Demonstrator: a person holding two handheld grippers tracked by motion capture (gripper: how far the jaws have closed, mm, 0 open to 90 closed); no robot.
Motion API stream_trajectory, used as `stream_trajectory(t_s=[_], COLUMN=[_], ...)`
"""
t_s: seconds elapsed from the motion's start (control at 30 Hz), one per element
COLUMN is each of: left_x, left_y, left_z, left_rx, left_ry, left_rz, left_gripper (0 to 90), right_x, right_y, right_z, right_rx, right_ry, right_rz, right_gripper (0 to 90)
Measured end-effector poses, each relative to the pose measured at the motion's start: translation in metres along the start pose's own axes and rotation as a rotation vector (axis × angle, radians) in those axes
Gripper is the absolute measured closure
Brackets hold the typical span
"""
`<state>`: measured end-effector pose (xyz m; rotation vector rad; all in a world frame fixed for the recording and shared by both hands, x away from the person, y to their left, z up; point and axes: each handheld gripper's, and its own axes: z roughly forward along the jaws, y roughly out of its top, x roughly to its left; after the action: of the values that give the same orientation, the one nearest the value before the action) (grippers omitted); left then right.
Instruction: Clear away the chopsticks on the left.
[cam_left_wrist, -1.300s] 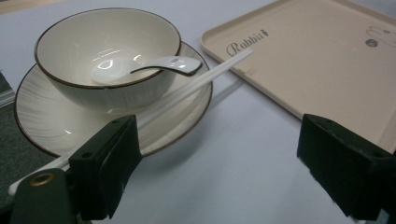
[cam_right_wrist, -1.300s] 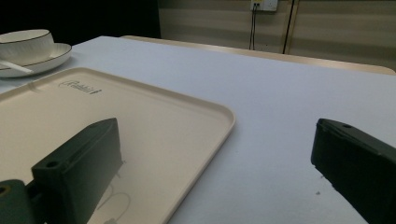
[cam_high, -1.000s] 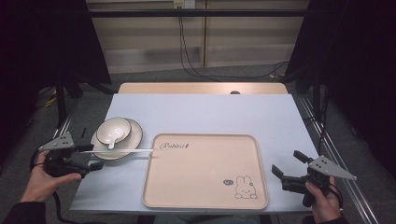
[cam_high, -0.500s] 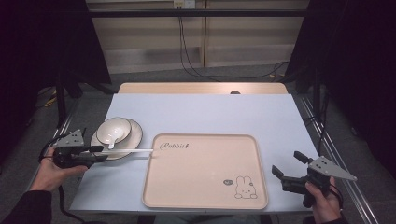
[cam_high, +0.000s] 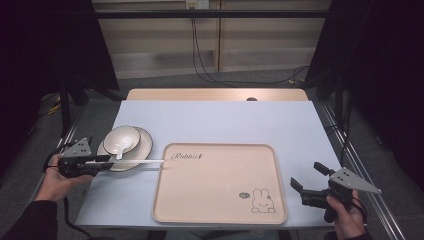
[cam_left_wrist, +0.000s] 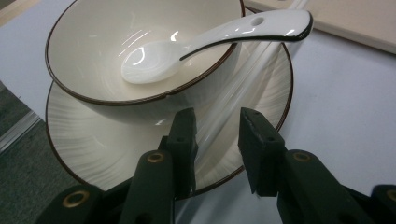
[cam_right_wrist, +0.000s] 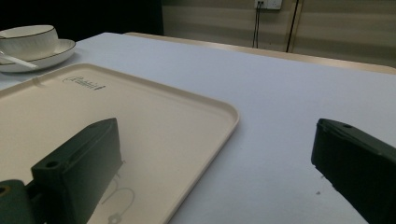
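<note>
Beige tray (cam_high: 220, 185) reads "Rabbit"; left gripper (cam_left_wrist: 217, 135) straddles a clear rod (cam_left_wrist: 233, 95), right gripper (cam_right_wrist: 215, 172) spread.

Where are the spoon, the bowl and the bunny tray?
spoon (cam_left_wrist: 154, 60): left gripper view, on its scoop inside the bowl.
bowl (cam_left_wrist: 93, 42): left gripper view, on its inner wall.
bunny tray (cam_high: 215, 185): high view, on its bare middle.

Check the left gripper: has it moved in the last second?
Yes. The left gripper has moved right, toward the plate, and its jaws now straddle the clear stick lying there.
</note>
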<state>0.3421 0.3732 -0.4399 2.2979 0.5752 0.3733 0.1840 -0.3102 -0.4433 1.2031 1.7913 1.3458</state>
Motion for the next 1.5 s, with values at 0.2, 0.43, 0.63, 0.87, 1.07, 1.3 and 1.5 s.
stream_trajectory(t_s=[0.2, 0.43, 0.63, 0.87, 1.07, 1.3, 1.5], left_x=[-0.001, -0.005, -0.004, -0.003, -0.001, 0.000, 0.000], left_y=[0.000, 0.003, 0.008, 0.008, 0.011, 0.013, 0.013], left_z=[0.004, 0.011, 0.012, 0.014, 0.018, 0.020, 0.021], left_rx=[0.015, 0.030, 0.056, 0.046, 0.059, 0.071, 0.063], left_ry=[-0.005, -0.029, -0.052, -0.059, -0.097, -0.144, -0.152], left_rz=[0.008, 0.025, 0.046, 0.043, 0.053, 0.054, 0.039], left_gripper=[70.0, 72.3, 73.7, 74.0, 76.2, 82.8, 84.2], right_x=[0.000, 0.001, 0.000, 0.001, 0.001, 0.001, 0.000], right_y=[0.000, 0.000, 0.000, 0.000, 0.000, -0.001, 0.000], right_z=[0.000, 0.000, 0.001, 0.001, 0.001, 0.001, 0.001], right_rx=[-0.002, 0.002, 0.000, 0.002, 0.006, 0.006, 0.008], right_ry=[0.002, 0.005, 0.005, 0.005, 0.009, 0.009, 0.009], right_rz=[-0.004, -0.004, -0.007, -0.008, -0.011, -0.013, -0.011], right_gripper=[1.3, 1.3, 1.3, 1.3, 1.3, 1.3, 1.3])
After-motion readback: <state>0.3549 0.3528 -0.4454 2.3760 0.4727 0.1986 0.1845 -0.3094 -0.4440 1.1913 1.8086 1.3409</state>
